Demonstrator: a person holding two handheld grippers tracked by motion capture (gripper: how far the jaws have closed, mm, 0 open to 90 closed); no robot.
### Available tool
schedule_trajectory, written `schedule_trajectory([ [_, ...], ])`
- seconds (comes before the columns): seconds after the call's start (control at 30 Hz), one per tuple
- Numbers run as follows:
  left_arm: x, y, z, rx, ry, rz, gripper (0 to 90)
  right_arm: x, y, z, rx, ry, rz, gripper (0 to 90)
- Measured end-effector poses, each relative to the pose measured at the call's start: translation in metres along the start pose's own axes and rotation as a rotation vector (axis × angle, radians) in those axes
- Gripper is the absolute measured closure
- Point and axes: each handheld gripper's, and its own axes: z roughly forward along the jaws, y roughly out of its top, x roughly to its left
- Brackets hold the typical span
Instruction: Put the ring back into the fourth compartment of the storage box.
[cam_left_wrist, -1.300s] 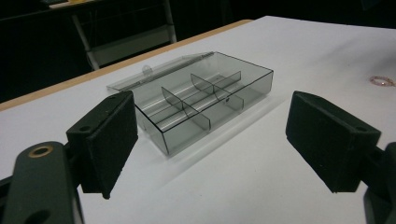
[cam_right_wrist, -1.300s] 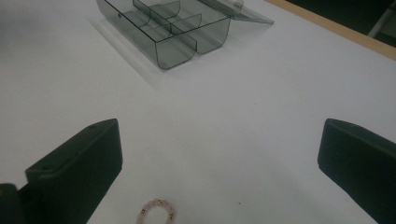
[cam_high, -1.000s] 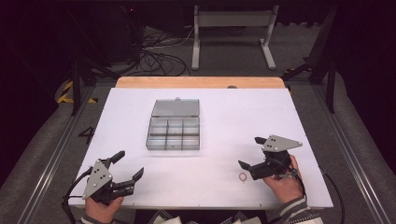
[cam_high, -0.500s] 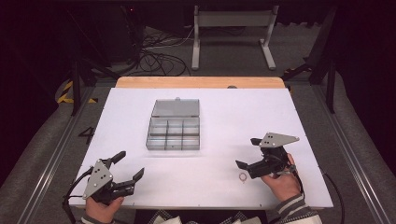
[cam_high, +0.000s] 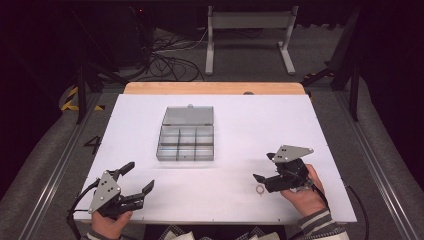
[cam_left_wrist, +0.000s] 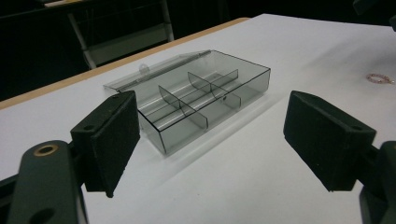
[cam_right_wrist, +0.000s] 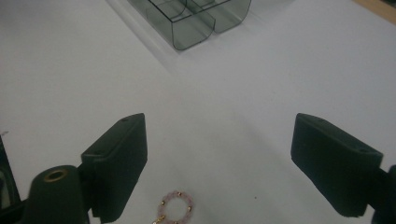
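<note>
A clear grey compartment box (cam_high: 186, 142) lies in the middle of the white table with its lid folded back flat; its compartments look empty. In the left gripper view the box (cam_left_wrist: 201, 100) is ahead, and in the right gripper view its corner (cam_right_wrist: 196, 21) sits at the top. A small pink bead ring (cam_high: 260, 190) lies on the table at the front right. My right gripper (cam_high: 263, 166) hovers open just above and behind the ring (cam_right_wrist: 176, 207), which lies low between its jaws. My left gripper (cam_high: 140, 175) is open at the front left, holding nothing.
The white table (cam_high: 240, 125) has a wooden strip (cam_high: 215, 88) along its far edge. A metal stand (cam_high: 250, 35) and cables (cam_high: 170, 62) lie on the floor beyond. In the left gripper view the bead ring (cam_left_wrist: 379, 78) is far to the right.
My right gripper has edged slightly left and tipped lower towards the bead ring. The left gripper and the box have not moved.
</note>
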Motion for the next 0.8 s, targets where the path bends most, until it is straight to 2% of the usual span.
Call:
schedule_trajectory([
  [0.17, 0.0, 0.0, 0.0, 0.0, 0.0, 0.003, 18.9, -0.001, 0.0, 0.001, 0.045, 0.017, 0.018, 24.4],
  [0.43, 0.0, 0.0, 0.0, 0.001, -0.001, 0.0, 18.8, -0.001, -0.001, 0.0, 0.054, 0.034, 0.029, 27.6],
  [0.63, 0.0, 0.0, 0.0, 0.001, 0.002, 0.007, 18.7, -0.002, -0.002, 0.005, 0.135, 0.037, 0.051, 37.3],
  [0.8, 0.001, 0.0, 0.0, 0.001, 0.002, 0.007, 18.7, -0.003, -0.006, 0.014, 0.218, 0.059, 0.075, 43.3],
])
